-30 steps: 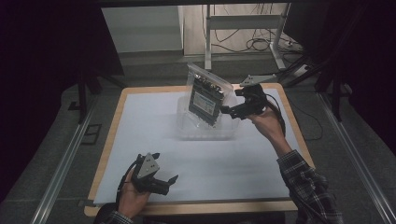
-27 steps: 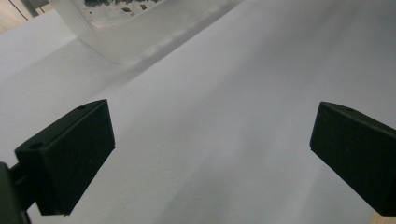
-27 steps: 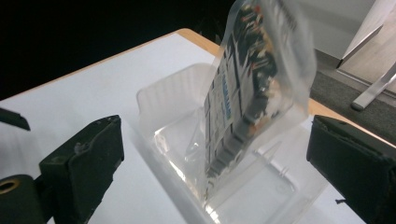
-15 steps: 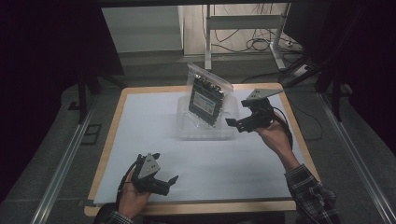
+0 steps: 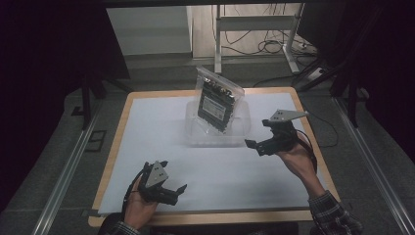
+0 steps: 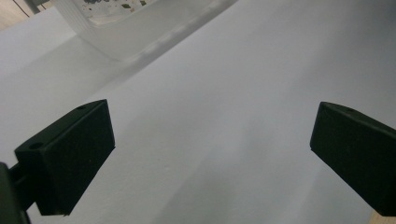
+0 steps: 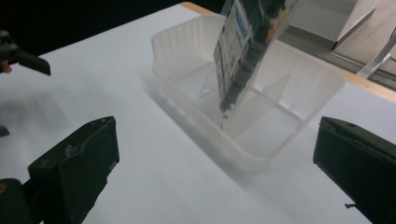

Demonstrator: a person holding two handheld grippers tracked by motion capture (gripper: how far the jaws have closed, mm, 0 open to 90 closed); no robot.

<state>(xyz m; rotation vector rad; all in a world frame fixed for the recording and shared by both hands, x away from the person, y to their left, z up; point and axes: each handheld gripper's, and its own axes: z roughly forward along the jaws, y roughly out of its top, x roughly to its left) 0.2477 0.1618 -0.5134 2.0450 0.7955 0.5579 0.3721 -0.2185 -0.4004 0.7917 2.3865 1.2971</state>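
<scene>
left gripper (image 5: 172, 188): we see it low at the near edge, jaws spread wide, nothing between them.
left hand (image 5: 139, 210): wraps it from below.
right gripper (image 5: 257, 145): raised at the far right, jaws wide apart, empty.
right hand (image 5: 296, 159): grips it, checked sleeve (image 5: 333, 215) behind.

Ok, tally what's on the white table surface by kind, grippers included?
Clear plastic tray: 1
Clear bag holding a dark circuit board, standing tilted in the tray: 1
Black two-jaw grippers, left and right, both open: 2
Total: 4
</scene>
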